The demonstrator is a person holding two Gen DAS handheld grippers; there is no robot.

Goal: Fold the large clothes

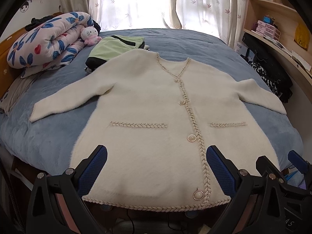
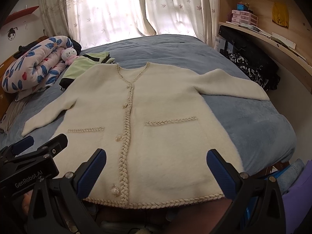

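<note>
A cream fuzzy cardigan (image 1: 148, 105) with braided trim and pearl buttons lies flat, front up, on the blue bedspread (image 1: 48, 136), sleeves spread out to both sides. Its hem hangs at the near bed edge. It also shows in the right wrist view (image 2: 165, 113). My left gripper (image 1: 156, 161) is open and empty, hovering above the hem's left half. My right gripper (image 2: 156, 165) is open and empty above the hem's right half. The right gripper also shows at the right edge of the left wrist view (image 1: 280, 161), and the left gripper at the left of the right wrist view (image 2: 41, 144).
A rolled floral quilt (image 1: 46, 41) with a Hello Kitty plush (image 1: 90, 35) lies at the far left. Folded green and black clothes (image 1: 115, 46) sit just beyond the cardigan's left shoulder. Dark clothes (image 1: 271, 74) and wooden shelves (image 1: 273, 9) stand at the right. Curtains (image 1: 136, 2) hang behind.
</note>
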